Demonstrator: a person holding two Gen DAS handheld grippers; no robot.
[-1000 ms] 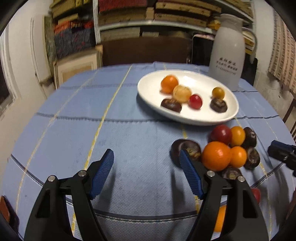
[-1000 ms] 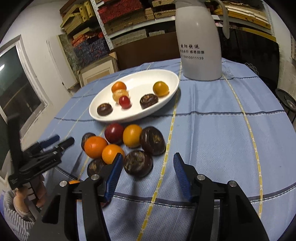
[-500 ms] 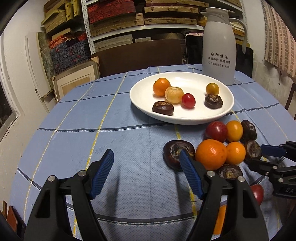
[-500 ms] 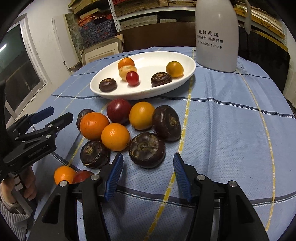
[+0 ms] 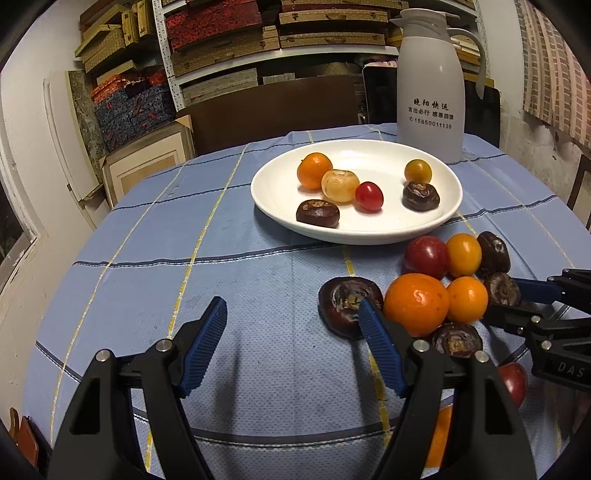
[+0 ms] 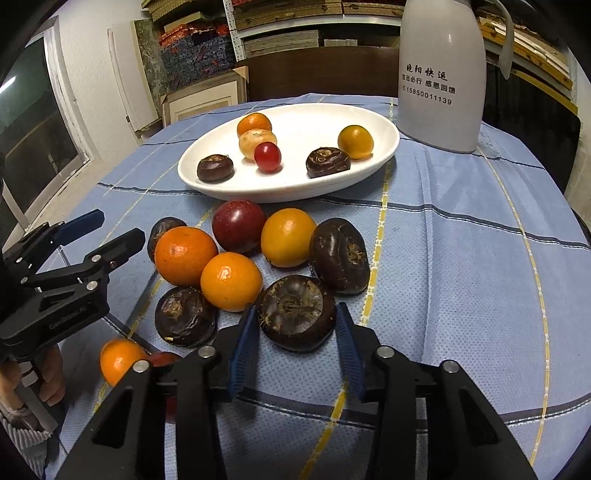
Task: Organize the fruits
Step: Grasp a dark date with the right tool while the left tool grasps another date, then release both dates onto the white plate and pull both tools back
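I view a round worktop [image 5: 258, 266] draped in a blue cloth crossed by yellow and dark lines. A white plate [image 6: 295, 184] sits at centre frame, holding six small fruits; a pale thermos jug [image 6: 441, 74] stands just behind it, upper right. Shelves of stacked boxes [image 5: 221, 33] fill the rear wall, and a window [image 6: 33, 122] occupies the left edge. Loose fruits cluster on the cloth below the plate. My right gripper [image 6: 295, 332] has its jaws open around a dark water chestnut [image 6: 295, 312], pads just beside it. My left gripper [image 5: 291, 343] hovers over bare cloth, jaws spread wide and empty.
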